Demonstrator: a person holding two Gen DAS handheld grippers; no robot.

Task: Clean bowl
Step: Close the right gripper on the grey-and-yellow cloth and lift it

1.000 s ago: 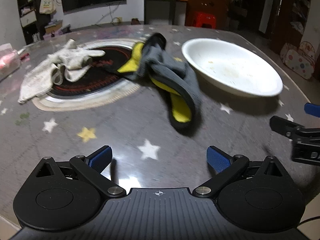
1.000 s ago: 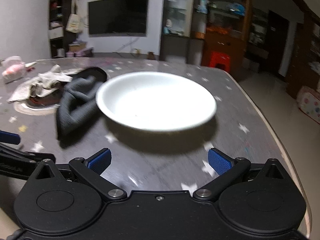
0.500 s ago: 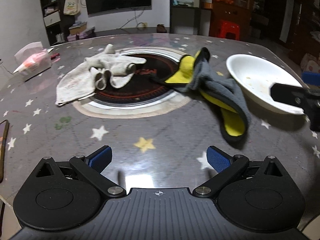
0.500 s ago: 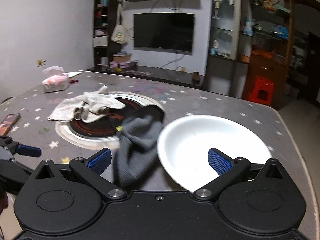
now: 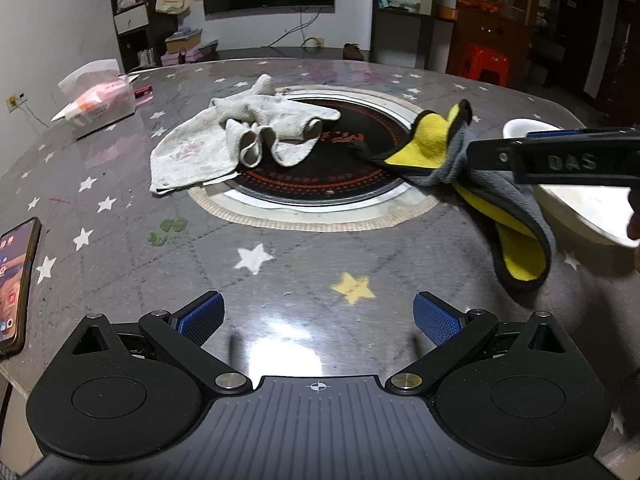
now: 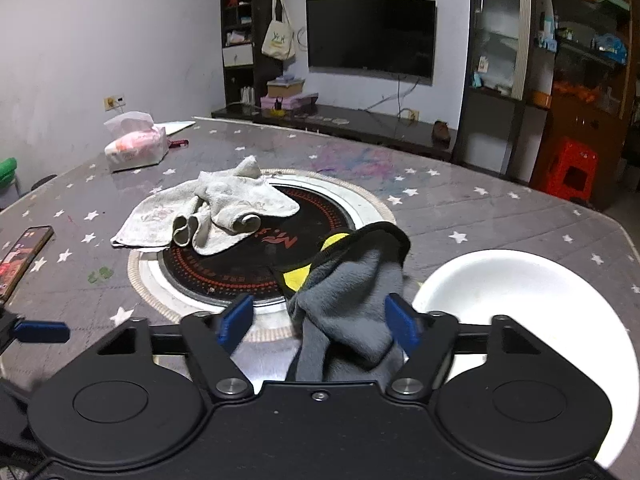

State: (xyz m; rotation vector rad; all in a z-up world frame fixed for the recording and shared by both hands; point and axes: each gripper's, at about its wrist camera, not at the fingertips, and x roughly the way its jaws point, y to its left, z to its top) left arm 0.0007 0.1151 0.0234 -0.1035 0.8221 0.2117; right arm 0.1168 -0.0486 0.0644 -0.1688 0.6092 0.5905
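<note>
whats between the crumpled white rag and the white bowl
The grey-and-yellow microfibre cloth lies between the crumpled white rag and the white bowl, clearest in the left wrist view.

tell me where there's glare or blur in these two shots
Left wrist view: a bright lamp reflection glares off the glossy grey star-patterned table just ahead of the left gripper, and straight edges bow from fisheye. Right wrist view: no such glare; the shallow white bowl looks overexposed, and the right gripper edges smear slightly.

The left gripper (image 5: 318,316) is held low with its fingers spread wide, while the right gripper (image 6: 318,322) is seen with fingers part-open, still apart
</note>
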